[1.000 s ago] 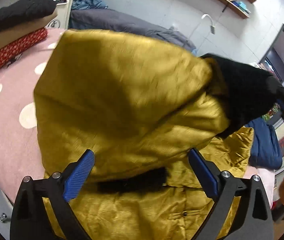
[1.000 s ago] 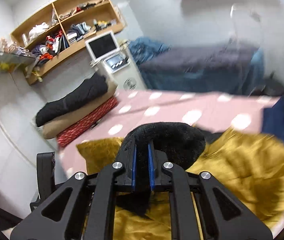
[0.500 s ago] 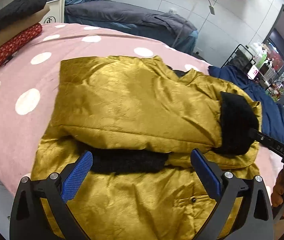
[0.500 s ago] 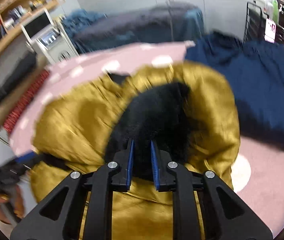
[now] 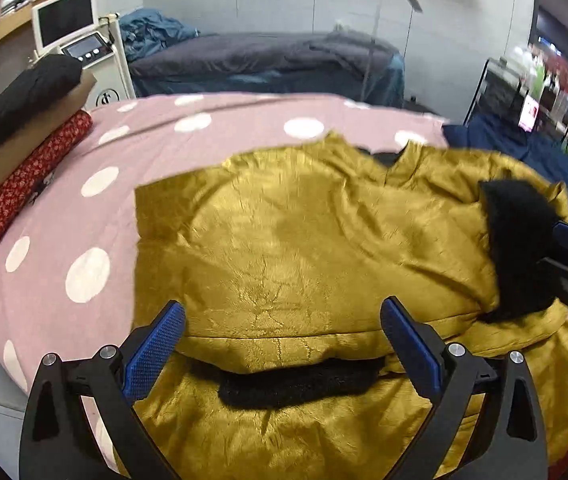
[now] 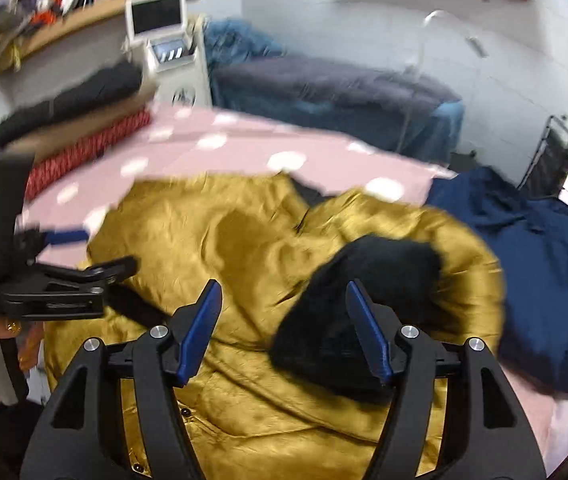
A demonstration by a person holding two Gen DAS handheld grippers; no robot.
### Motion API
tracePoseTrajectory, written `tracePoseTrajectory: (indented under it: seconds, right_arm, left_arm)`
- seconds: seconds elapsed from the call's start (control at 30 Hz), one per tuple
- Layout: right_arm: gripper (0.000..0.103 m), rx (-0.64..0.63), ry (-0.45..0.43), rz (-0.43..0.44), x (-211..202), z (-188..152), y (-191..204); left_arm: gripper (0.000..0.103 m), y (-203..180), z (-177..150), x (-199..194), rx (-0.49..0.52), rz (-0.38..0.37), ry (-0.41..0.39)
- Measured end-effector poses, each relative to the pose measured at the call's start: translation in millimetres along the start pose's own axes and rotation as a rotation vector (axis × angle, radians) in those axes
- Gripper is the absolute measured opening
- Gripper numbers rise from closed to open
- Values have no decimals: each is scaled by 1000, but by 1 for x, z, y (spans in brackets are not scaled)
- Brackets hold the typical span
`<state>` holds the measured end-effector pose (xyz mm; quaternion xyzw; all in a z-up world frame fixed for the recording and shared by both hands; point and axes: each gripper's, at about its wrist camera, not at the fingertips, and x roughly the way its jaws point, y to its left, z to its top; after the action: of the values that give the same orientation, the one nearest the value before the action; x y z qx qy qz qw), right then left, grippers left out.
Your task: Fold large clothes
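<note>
Mustard-gold jacket (image 5: pixel 307 240) lies spread over the near part of the pink dotted bedspread (image 5: pixel 84 184), its upper half doubled toward the near hem so a black cuff (image 6: pixel 363 280) rests on top at the right and a black knit band (image 5: pixel 299 384) shows at the near edge. The right gripper (image 6: pixel 284 328) has just been opening; its jaws stand apart around the cuff without pressing it. The left gripper (image 5: pixel 280 340) hangs spread above the fold, gripping nothing. One fold looks laid and released. Next, I judge, comes pinching a side edge to fold across. A navy garment (image 6: pixel 543 264) lies far right.
</note>
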<state>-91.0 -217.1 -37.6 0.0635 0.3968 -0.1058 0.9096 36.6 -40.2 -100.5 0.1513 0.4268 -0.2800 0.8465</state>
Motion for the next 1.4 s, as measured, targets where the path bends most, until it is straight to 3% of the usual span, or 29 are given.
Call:
tracePoseTrajectory:
  seconds: [0.07, 0.17, 0.23, 0.3, 0.5, 0.67, 0.77, 0.87, 1.03, 1.2, 1.4]
  right_arm:
    - [65, 16, 74, -21, 26, -6, 3]
    - [65, 99, 195, -47, 60, -27, -14]
    - [65, 207, 248, 14, 77, -42, -31]
    - [65, 252, 226, 38, 80, -49, -42]
    - [71, 140, 233, -40, 90, -50, -26]
    - [78, 76, 215, -83, 90, -54, -13]
    - [85, 54, 211, -66, 89, -56, -11]
    - [86, 39, 211, -60, 83, -57, -10]
    - [86, 102, 105, 8, 48, -55, -16]
    - [86, 153, 61, 89, 15, -56, -27]
    - [86, 242, -23, 158, -38, -64, -71]
  left_arm:
    - [96, 4, -5, 21, -7, 12, 69]
    - [98, 12, -11, 36, -39, -34, 106]
    - [98, 15, -13, 42, -48, -51, 131]
    - [98, 12, -12, 46, -36, -39, 146]
    - [98, 0, -12, 58, 2, 12, 173]
    - [98, 1, -16, 58, 4, 13, 142]
    - [98, 1, -20, 54, 15, 10, 119]
    - [98, 2, -20, 47, 20, 1, 100]
    - [97, 5, -23, 23, 22, -43, 51]
    - [97, 16, -30, -3, 73, -130, 30]
    - [97, 46, -26, -25, 139, -186, -21]
